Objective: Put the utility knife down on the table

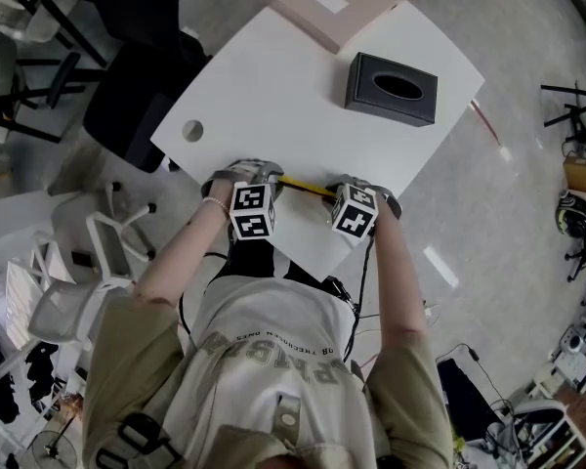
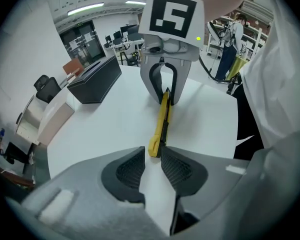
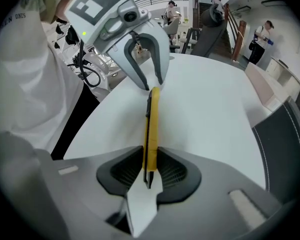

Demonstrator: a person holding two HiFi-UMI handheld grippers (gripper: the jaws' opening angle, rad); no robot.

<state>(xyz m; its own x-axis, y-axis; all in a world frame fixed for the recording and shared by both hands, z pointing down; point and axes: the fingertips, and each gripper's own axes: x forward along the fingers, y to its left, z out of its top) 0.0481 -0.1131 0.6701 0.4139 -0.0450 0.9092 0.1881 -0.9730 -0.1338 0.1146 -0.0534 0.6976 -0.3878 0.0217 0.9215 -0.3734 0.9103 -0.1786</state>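
My left gripper [image 2: 152, 156] is parted and loose round one end of the utility knife [image 2: 162, 119], while my right gripper [image 3: 149, 156] pinches the other end at the near edge of the table [image 1: 273, 96], so I judge only that release is left.

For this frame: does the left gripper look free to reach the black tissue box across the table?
Probably yes. The left gripper stands open, not clamping the utility knife, which the right gripper holds. Only bare table lies between it and the tissue box.

The slim yellow-and-black utility knife [image 1: 306, 186] is level along the table's [image 1: 273, 86] near edge. The right gripper [image 3: 149, 170] clamps one end.
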